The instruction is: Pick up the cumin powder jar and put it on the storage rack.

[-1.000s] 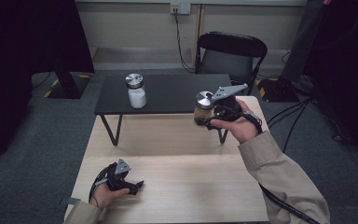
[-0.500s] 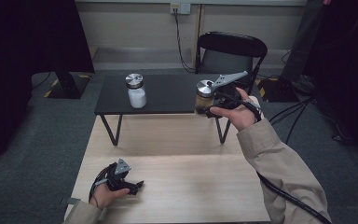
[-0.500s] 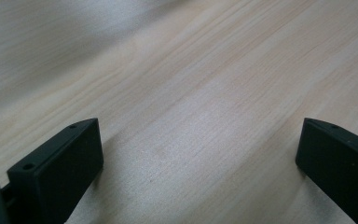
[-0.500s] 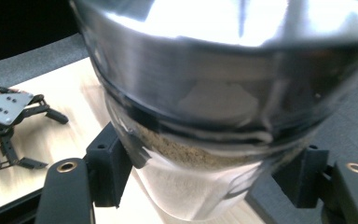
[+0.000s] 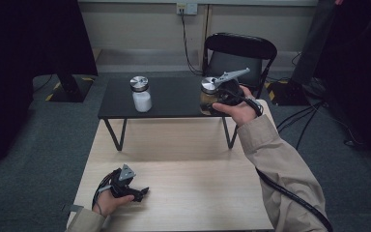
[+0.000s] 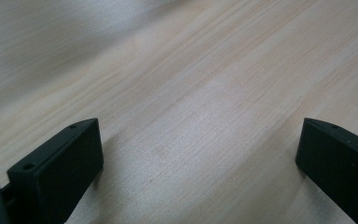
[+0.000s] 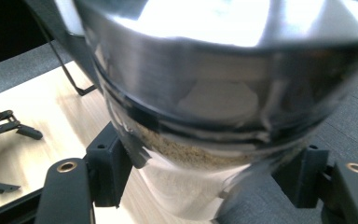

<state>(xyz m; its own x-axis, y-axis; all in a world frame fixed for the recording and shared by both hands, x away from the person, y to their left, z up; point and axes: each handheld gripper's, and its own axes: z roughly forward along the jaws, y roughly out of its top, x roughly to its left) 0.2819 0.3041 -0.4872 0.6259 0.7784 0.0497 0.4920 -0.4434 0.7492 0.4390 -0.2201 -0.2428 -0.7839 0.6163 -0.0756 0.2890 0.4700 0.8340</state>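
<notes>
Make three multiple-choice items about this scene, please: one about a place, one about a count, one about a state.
1. Where does the jar with white contents stand?
A. on the black low table
B. on the chair
C. on the floor

2. How many jars with silver lids are there?
A. one
B. two
C. four

3. How are the jaws of the left gripper?
A. shut on a jar
B. shut on a cloth
C. open, nothing between them

Key: 1 A, it stands on the dark tabletop. 2 B, the white one, and the brownish jar gripped by the right gripper. 3 C, bare wooden table shows between them.
</notes>
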